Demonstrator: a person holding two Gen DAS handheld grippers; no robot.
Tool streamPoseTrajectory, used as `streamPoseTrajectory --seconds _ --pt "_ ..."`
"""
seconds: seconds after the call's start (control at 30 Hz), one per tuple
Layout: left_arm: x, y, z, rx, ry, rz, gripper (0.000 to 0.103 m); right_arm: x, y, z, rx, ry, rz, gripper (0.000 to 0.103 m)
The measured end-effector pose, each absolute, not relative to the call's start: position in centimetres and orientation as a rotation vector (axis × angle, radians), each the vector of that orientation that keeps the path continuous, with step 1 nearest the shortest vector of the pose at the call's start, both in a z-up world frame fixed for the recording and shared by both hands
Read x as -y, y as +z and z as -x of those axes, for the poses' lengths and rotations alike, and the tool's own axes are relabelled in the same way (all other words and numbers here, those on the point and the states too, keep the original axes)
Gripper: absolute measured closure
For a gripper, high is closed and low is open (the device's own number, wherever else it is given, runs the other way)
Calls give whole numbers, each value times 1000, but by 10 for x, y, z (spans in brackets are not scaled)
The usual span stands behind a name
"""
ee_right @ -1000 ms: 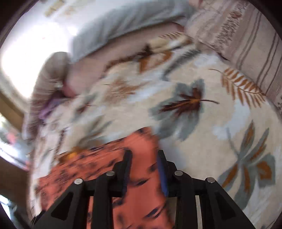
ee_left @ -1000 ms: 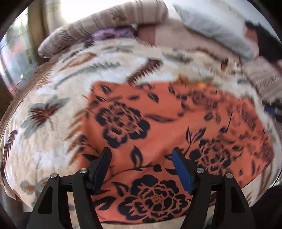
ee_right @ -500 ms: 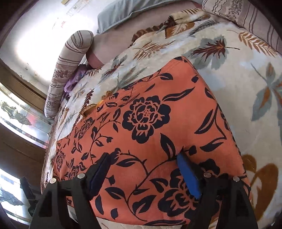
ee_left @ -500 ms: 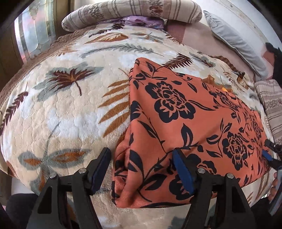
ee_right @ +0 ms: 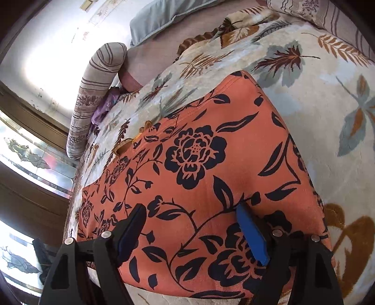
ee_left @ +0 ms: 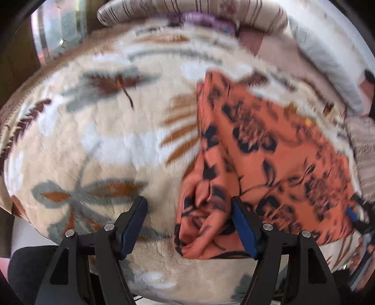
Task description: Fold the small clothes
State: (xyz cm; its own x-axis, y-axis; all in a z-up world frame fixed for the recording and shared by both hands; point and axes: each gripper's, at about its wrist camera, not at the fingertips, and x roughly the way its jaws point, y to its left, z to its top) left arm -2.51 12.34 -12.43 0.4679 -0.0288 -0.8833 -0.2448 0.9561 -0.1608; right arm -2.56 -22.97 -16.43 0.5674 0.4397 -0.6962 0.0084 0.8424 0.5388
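On the left, the left gripper (ee_left: 188, 225) has its jaws spread wide over the bunched corner of the orange cloth with black flowers (ee_left: 269, 159), probably lining up a pinch. The cloth lies flat on the cream leaf-print fleece blanket (ee_left: 105, 145). Right gripper (ee_right: 191, 232) hangs over it, jaws apart, gripping nothing.

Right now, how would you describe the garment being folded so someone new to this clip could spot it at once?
Start at the bed, covered by a cream fleece blanket printed with grey and brown leaves. On the blanket's near part lies the garment, spread mostly flat. It is the only orange cloth, with dark navy flowers and vines, unlike the striped bolster and grey pillow beyond.
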Motion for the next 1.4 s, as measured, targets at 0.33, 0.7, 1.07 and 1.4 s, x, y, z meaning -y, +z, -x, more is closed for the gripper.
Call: streamPoseTrajectory --seconds 0.33,0.7,1.07,1.4 --pt "-138 -110 37 -1057 121 393 34 228 -164 25 -948 278 -512 19" --pt "-133 -113 41 -1044 62 390 58 222 -158 20 -1012 259 -467 19" --pt "-148 -101 -14 -1023 -2 416 57 138 -121 -17 -1033 573 -560 19" --pt "-148 -110 -84 -1051 -30 379 45 83 -163 -77 -1129 665 -735 18"
